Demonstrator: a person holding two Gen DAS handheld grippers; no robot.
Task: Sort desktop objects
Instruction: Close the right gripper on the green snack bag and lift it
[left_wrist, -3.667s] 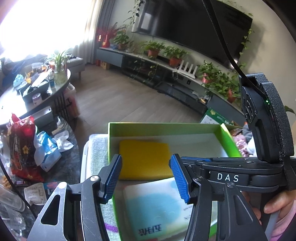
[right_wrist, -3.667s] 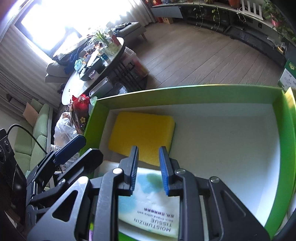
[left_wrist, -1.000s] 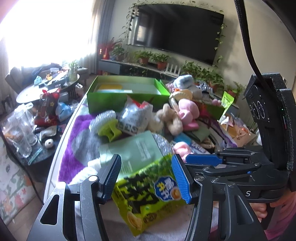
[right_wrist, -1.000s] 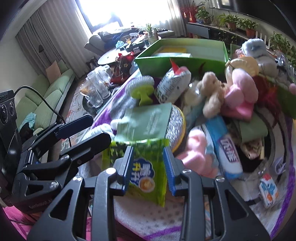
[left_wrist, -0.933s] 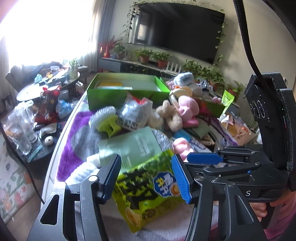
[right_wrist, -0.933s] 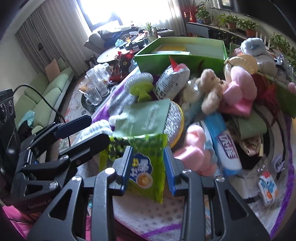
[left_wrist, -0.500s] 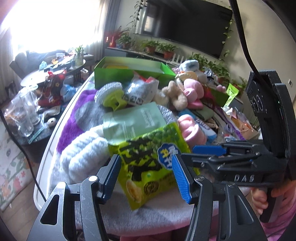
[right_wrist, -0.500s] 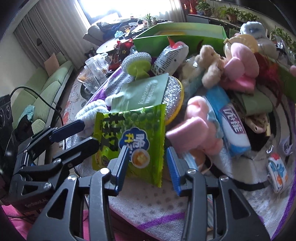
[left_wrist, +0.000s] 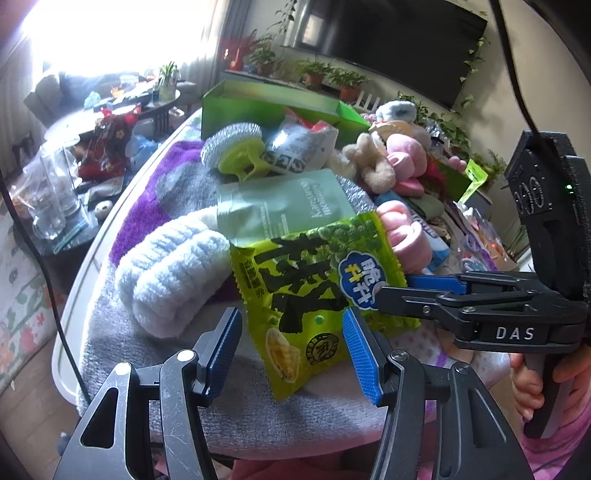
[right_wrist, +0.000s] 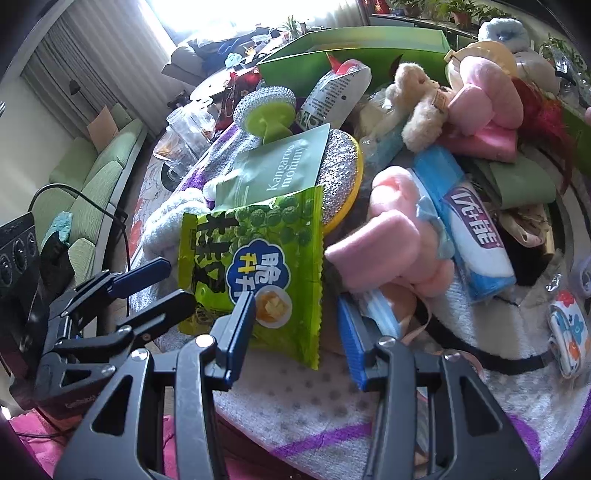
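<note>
Snack bag (left_wrist: 314, 291), lime green, lies on towel-covered table (left_wrist: 236, 402) just ahead of both grippers. Left gripper (left_wrist: 291, 354): jaws apart, bag's lower end between them, pads clear. Right gripper (right_wrist: 297, 332): jaws opening, bag's corner between, untouched. Beyond bag: sage pouch (left_wrist: 284, 210), white fluffy roll (left_wrist: 173, 273), green box (left_wrist: 266, 107).

Both views were lit by daylight from a window (left_wrist: 110, 33) at upper left, blown out to white; glare was spread over the curtains (right_wrist: 74, 66) beside it; the room's far wall was left dim; strong fisheye bending was seen at the edges, with dark corners; the snack bag (left_wrist: 314, 291) was rendered sharp in the left view, while slight motion blur was noted on the right gripper's (right_wrist: 295, 328) fingers.
</note>
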